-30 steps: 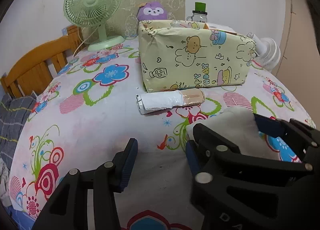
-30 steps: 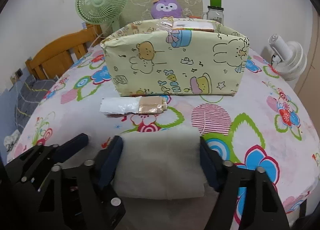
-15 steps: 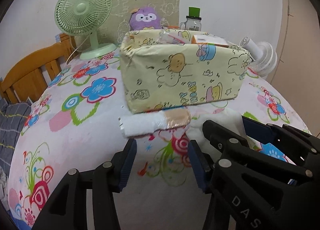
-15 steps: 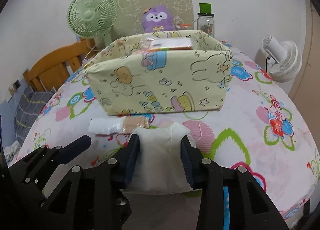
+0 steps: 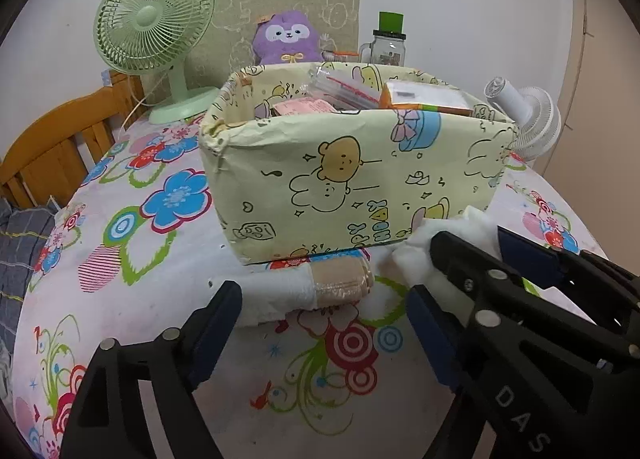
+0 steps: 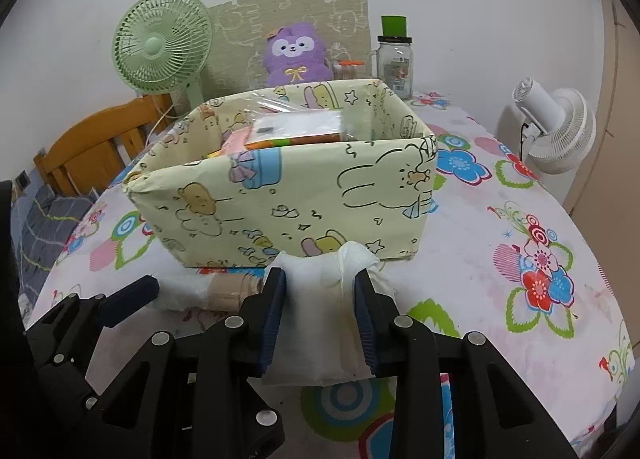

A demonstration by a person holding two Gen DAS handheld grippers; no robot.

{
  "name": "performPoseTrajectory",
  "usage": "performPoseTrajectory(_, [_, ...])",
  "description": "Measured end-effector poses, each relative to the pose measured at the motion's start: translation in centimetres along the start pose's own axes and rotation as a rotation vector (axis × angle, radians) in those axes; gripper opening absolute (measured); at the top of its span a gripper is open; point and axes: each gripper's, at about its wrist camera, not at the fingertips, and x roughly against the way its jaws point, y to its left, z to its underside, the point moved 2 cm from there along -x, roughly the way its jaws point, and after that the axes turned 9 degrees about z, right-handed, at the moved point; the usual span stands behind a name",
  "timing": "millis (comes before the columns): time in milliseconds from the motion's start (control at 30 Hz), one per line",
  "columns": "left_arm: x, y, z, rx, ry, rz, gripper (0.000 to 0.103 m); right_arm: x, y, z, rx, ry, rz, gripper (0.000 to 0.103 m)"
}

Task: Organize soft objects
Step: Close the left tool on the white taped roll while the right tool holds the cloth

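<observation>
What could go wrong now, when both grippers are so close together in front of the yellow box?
1. The right gripper, whose jaws have just been closing, squeezes the white soft pad low in front of the box; lifted too little, the pad may catch the front wall.
2. The left gripper has just been opening, with the taped roll just ahead of its empty jaws. Its right finger nearly meets the right gripper, so they may collide.

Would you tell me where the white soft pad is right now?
In the right wrist view, the white soft pad is pinched in the right gripper, just before the yellow cartoon box.
</observation>
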Motion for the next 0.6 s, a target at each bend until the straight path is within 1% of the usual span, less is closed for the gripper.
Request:
performPoseTrajectory(133, [-0.8,0.4,-0.3,0.043,0.008,-0.015,0.087,-0.6,-0.5,-0.5,-0.013,0.002,0.006,0.037])
performPoseTrajectory(233, [-1.1,0.3,-0.7,0.044,0.009,-0.01,0.089,-0.7,-0.7,-0.7,-0.017,0.003,0.007,0.037])
performPoseTrajectory(333, [-1.4,0.3,-0.7,0.054,0.008,-0.019,0.09,-0.9,-0.7,-0.8,-0.015,0.004,0.005,0.037])
performPoseTrajectory(433, [-1.6,0.3,-0.7,0.054,0.011,-0.028,0.089,-1.1,-0.7,-0.7,-0.016,0.009,0.001,0.037])
performPoseTrajectory(467, [-1.6,0.3,-0.6,0.052,0.013,-0.034,0.084,-1.1,-0.7,-0.6,-0.016,0.011,0.001,0.037])
performPoseTrajectory(500, [-1.7,0.2,-0.6,0.047,0.013,-0.044,0.074,-1.2,-0.6,-0.6,-0.015,0.013,0.0,0.037])
performPoseTrajectory(600, [-1.7,0.3,-0.4,0.041,0.008,-0.072,0.057,-1.5,-0.6,-0.3,-0.014,0.025,-0.004,0.037])
